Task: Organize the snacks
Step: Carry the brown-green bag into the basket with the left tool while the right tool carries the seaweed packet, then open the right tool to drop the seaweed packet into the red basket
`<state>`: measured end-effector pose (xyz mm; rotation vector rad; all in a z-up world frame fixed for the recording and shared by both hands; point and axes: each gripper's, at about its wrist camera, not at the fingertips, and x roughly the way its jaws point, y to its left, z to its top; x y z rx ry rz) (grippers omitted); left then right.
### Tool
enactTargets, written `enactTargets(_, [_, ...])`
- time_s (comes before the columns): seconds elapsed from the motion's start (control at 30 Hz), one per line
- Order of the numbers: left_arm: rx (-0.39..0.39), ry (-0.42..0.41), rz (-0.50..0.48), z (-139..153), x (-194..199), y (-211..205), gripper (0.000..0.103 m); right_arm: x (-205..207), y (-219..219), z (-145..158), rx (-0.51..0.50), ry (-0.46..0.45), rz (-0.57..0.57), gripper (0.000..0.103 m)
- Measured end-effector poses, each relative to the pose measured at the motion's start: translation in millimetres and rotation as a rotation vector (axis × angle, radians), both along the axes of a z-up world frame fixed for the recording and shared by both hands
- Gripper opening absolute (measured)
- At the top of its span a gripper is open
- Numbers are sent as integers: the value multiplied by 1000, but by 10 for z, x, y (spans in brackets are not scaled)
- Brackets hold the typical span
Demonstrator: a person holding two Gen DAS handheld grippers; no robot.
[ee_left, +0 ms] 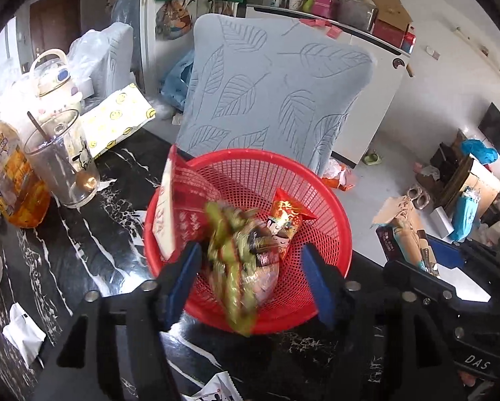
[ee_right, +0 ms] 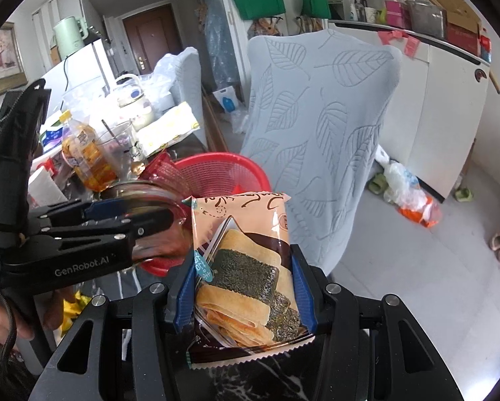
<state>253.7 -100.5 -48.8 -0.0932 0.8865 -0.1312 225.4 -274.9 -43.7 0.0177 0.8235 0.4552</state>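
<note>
A red mesh basket (ee_left: 320, 200) sits on the black marble table (ee_left: 92, 244) and holds a red packet (ee_left: 186, 200) and an orange-red packet (ee_left: 286, 220). My left gripper (ee_left: 255, 274) is open just above the basket; a blurred green and clear snack bag (ee_left: 239, 260) is between its fingers, falling into the basket. My right gripper (ee_right: 243, 267) is shut on a peach seaweed cracker packet (ee_right: 243, 257), held upright to the right of the basket (ee_right: 216, 173). The left gripper (ee_right: 156, 214) shows in the right wrist view over the basket.
A glass with a spoon (ee_left: 62, 163), an amber drink bottle (ee_left: 9, 180) and a smiley-print box (ee_left: 116, 117) stand at the table's left. A chair with a leaf-pattern cover (ee_left: 276, 93) stands right behind the basket. Paper scraps (ee_left: 22, 330) lie near the front edge.
</note>
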Motion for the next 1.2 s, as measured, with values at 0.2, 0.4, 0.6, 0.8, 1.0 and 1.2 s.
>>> enactTargets(0.2, [-6,-25,31,66,-77,33,79,26,7,-35,-1,13,3,49])
enactTargets(0.4, [20,-77,89,202,-228,144,79,73,22,-13,6,4,-1,49])
enactTargets(0.6, [23,-72,156,292,-311,329,79,196,136,30,35,-11,5,49])
enactTargets(0.8, [50,-92,217,337,-430,508,79,382,349,20,30,-29,32,49])
enactTargets(1.0, [53,-87,253,347,-507,600,79,443,507,44,-16,-82,38,54])
enactTargets(1.2, [54,-71,244,330,-579,573,79,432,461,31,-14,-60,30,57])
